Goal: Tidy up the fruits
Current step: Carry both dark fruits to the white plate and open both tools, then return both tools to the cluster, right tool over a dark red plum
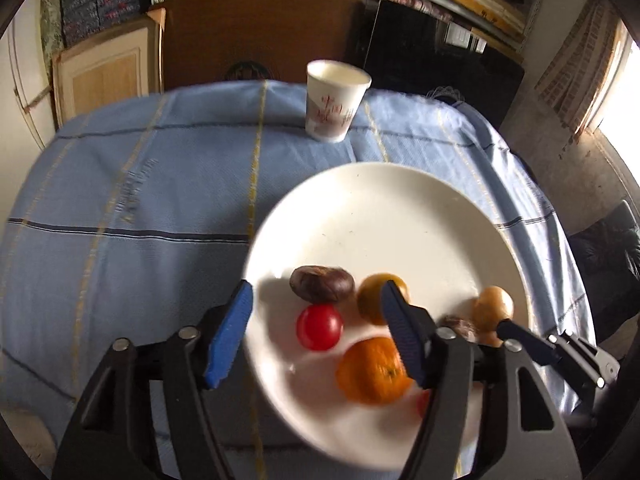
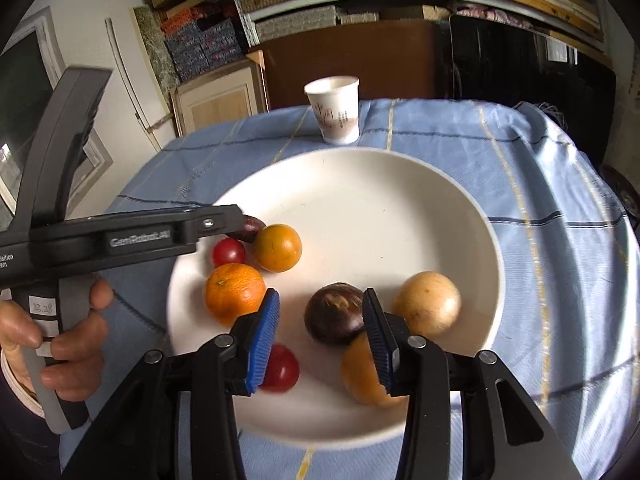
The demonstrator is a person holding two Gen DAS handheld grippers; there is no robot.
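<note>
Both pairs of jaws are seen standing apart over the white plate (image 2: 400, 184), with nothing clamped. On the left gripper (image 1: 316, 328) the blue pads are spread wide over the plate's near-left part, a red tomato (image 1: 319, 327) showing in the gap without being pressed. On the right gripper (image 2: 320, 338) the pads are held closer together, near the plate's front rim; a dark brown fruit (image 2: 334, 314) is seen just beyond the gap and a second red tomato (image 2: 282, 368) partly behind the left pad — neither is gripped.

All the fruits are gathered on the plate: an orange mandarin (image 2: 234, 294) near its left rim, a yellow-orange round fruit (image 2: 278, 248) just behind the mandarin, a tan round fruit (image 2: 428, 304) toward the right rim, and another orange-yellow fruit (image 2: 360, 376) partly hidden by the right pad.

Beyond the plate's far rim a paper cup (image 2: 336, 110) is stood upright on the blue checked cloth (image 2: 540, 200) that covers the surface. To the plate's left, a person's hand (image 2: 60, 344) is wrapped around the left gripper's handle.
</note>
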